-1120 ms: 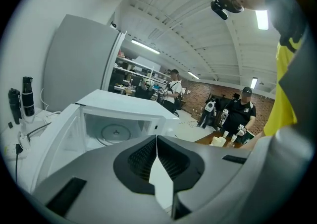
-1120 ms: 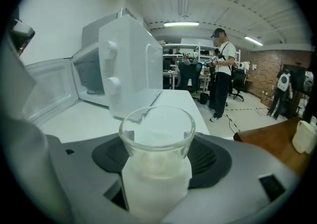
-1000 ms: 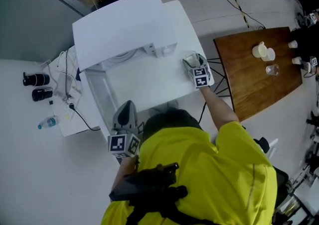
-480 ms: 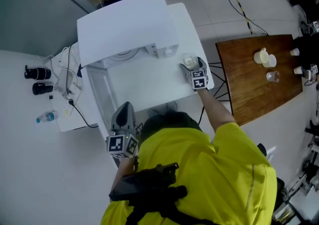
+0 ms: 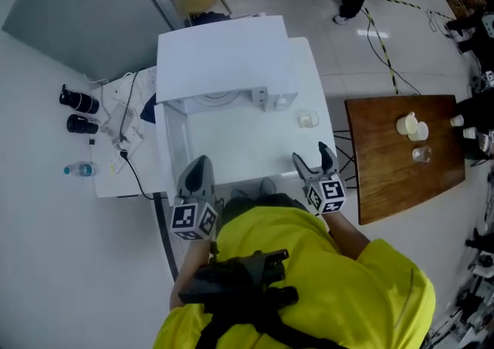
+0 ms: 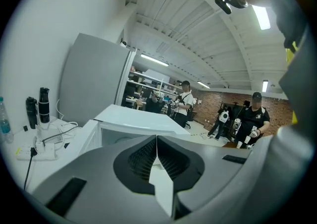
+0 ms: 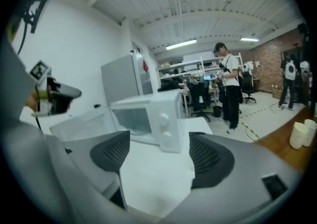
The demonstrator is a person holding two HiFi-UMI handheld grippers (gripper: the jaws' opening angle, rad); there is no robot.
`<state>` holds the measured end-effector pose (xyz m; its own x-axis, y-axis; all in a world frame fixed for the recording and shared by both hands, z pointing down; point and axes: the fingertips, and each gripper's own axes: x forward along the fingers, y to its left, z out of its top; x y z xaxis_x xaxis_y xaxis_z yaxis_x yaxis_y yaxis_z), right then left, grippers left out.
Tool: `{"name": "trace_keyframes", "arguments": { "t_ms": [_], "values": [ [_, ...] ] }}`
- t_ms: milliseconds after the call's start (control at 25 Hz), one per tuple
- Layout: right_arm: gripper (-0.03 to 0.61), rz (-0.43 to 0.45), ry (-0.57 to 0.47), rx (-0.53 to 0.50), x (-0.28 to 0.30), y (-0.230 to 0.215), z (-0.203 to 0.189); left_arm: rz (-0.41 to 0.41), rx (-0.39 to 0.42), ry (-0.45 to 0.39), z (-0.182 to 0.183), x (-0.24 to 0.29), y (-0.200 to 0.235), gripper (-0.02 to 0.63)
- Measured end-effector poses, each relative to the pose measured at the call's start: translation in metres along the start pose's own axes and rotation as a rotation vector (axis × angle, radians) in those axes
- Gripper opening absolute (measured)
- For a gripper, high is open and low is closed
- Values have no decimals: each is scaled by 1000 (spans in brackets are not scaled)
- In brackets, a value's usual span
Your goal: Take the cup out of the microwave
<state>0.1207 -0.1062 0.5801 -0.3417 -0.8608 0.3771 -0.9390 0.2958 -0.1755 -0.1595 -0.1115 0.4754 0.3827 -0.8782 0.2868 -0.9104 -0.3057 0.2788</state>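
Note:
A small clear cup (image 5: 308, 119) stands on the white table (image 5: 255, 150), just right of the white microwave (image 5: 224, 62), whose door (image 5: 174, 143) hangs open to the left. My right gripper (image 5: 312, 156) is held back from the cup, near the table's front edge. Its jaws are wide apart and closing, with nothing between them. In the right gripper view the right gripper (image 7: 158, 153) faces the microwave (image 7: 153, 114). My left gripper (image 5: 199, 165) is shut and empty at the front left; its pads (image 6: 156, 161) meet in front of the microwave (image 6: 133, 121).
A brown wooden table (image 5: 394, 177) at the right carries several cups (image 5: 411, 125). A low white side table (image 5: 116, 154) at the left holds black cylinders (image 5: 77, 112), a water bottle (image 5: 81, 170) and cables. People and chairs are at the back.
My right gripper has let go of the cup, pulled back toward the person and lifted. The cup stays on the table beside the microwave. The left gripper rose slightly.

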Motion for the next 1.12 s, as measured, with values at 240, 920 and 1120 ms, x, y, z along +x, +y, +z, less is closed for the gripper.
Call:
{"name": "trace_keyframes", "arguments": {
  "t_ms": [240, 920, 1120],
  "values": [
    [139, 154, -278, -47, -24, 76, 165, 12, -1, -93, 48, -19, 8, -2],
    [3, 268, -282, -35, -39, 138, 213, -7, 19, -203, 112, -66, 12, -2],
    [3, 288, -313, -49, -39, 153, 226, -19, 28, -217, 124, -72, 16, -2]
  ]
}}
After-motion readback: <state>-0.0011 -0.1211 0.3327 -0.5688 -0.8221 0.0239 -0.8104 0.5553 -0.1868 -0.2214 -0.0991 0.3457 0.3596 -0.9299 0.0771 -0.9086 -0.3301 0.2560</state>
